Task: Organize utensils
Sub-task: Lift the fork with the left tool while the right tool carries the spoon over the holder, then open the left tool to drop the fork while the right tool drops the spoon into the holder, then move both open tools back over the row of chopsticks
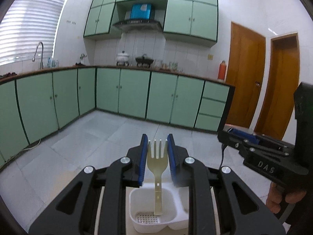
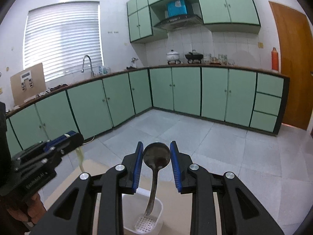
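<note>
Our left tongs (image 1: 157, 152) grip the fork (image 1: 157, 157) and our right tongs (image 2: 156, 157) the spoon (image 2: 156, 156), heads at twelve o'clock, handles dipping into the white holder (image 1: 137, 218) for upright storage.

"DAS" embossed on right claw (image 1: 230, 135) body; left claw's lettering illegible.

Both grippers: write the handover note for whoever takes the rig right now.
Left gripper: shut on the pale fork by its head, handle hanging into a compartment of the white caddy.
Right gripper: its blue pads flank the dark spoon at the bowl, handle reaching down into the caddy.
Done: both utensils lowered handle-first into the caddy.
Left: release each one; whether other utensils wait is not visible.
</note>
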Motion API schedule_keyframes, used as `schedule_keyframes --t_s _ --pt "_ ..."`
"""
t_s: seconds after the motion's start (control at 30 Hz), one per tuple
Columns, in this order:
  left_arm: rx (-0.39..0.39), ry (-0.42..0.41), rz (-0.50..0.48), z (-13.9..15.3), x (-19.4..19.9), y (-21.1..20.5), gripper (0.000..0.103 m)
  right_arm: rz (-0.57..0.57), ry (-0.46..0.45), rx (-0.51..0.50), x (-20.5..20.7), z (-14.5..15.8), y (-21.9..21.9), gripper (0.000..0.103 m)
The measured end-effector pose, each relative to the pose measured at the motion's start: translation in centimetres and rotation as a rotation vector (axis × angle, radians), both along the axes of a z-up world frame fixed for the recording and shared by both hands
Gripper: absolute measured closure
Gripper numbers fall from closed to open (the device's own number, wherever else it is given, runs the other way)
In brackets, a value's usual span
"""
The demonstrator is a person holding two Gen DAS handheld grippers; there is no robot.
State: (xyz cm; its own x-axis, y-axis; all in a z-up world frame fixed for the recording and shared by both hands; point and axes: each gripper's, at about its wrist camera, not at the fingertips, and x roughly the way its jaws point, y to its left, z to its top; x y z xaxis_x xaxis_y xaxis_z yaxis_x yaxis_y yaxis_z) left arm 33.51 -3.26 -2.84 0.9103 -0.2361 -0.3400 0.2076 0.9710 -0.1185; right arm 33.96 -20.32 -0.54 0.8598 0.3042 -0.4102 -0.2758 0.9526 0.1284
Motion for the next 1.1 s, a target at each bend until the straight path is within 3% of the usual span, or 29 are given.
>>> schedule_keyframes --t_s 0.27,0.47,0.67,0.77,0.9,1.1 --pt "0.027 0.087 -0.004 -4.1 1.0 0.8 0.082 0.043 0.081 -0.021 0.3 -3.6 1.3 0.075" --pt "0.013 0.1 0.009 -4.8 -0.5 2.0 0.066 0.028 0.102 -0.011 -1.0 -4.8 0.7 0.072" --pt "0.029 0.087 0.04 -4.3 -3.7 3.1 0.053 -0.031 0.081 -0.006 -4.2 -4.6 -1.3 0.058" --pt "0.036 0.109 0.044 -4.7 -6.2 3.4 0.047 -0.064 0.085 -0.007 -6.7 -4.9 -2.4 0.046" --pt "0.06 0.163 0.037 -6.0 -9.6 3.5 0.039 -0.112 0.105 0.008 -10.5 -6.2 -3.7 0.021" --pt "0.092 0.282 0.026 -9.2 -14.7 3.9 0.034 -0.163 0.197 -0.002 -16.1 -9.7 -5.0 0.017"
